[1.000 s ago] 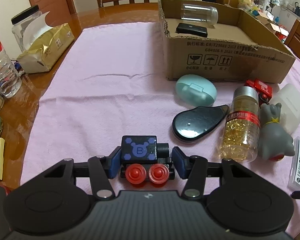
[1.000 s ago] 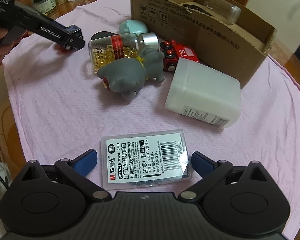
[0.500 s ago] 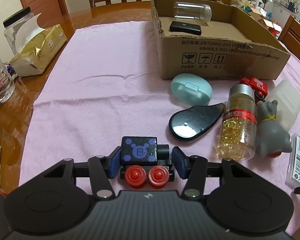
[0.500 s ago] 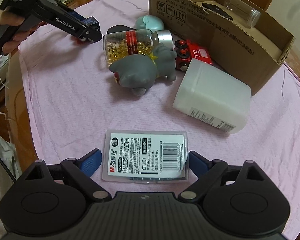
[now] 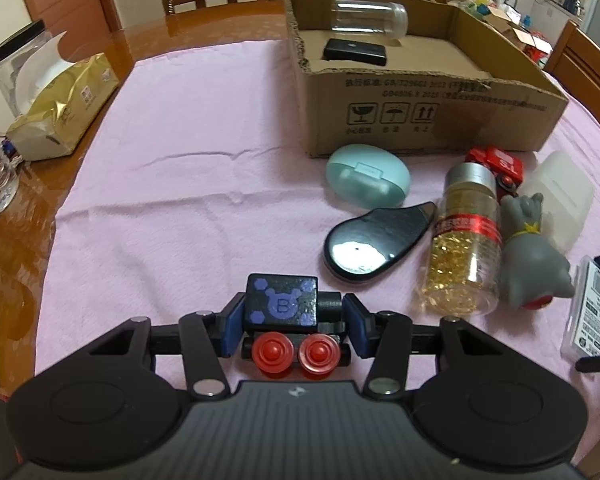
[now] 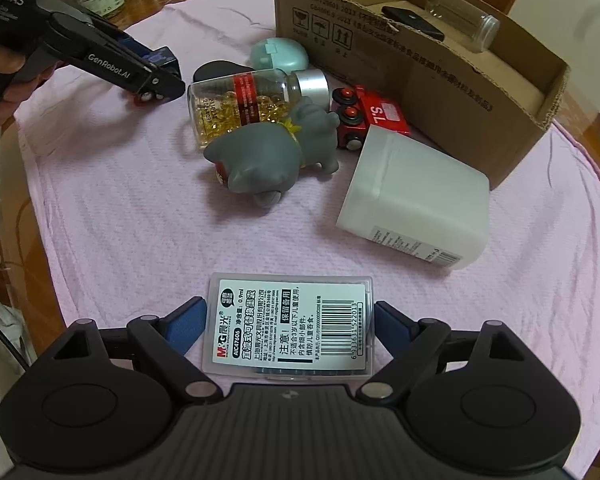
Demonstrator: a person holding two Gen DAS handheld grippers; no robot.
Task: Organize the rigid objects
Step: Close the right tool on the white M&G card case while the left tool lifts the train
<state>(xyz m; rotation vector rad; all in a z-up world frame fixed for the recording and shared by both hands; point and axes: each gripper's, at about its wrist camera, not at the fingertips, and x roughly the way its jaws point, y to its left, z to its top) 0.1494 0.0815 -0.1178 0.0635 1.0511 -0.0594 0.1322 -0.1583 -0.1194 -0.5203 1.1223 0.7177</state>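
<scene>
My left gripper (image 5: 293, 322) is shut on a small dark blue toy car (image 5: 282, 306) with red wheels, low over the pink cloth (image 5: 204, 184). In the right wrist view the left gripper (image 6: 160, 80) shows at upper left with a hand behind it. My right gripper (image 6: 290, 314) straddles a clear flat case (image 6: 290, 324) with a printed barcode label that lies on the cloth. Its jaws are closing, the blue pads close beside the case's two sides. An open cardboard box (image 5: 420, 120) stands at the back, holding a clear jar (image 5: 366, 18) and a black device (image 5: 356, 52).
Between the grippers and the box lie a mint oval case (image 5: 368, 178), a glossy black teardrop piece (image 5: 374, 240), a capsule bottle (image 5: 464, 248), a grey toy animal (image 5: 532, 256), a red toy car (image 5: 500, 164) and a white container (image 6: 416, 208). A gold tissue pack (image 5: 60, 108) and jars sit left.
The right gripper's fingers have drawn in toward the sides of the labelled case. The left gripper keeps its hold on the blue toy car in the same spot.
</scene>
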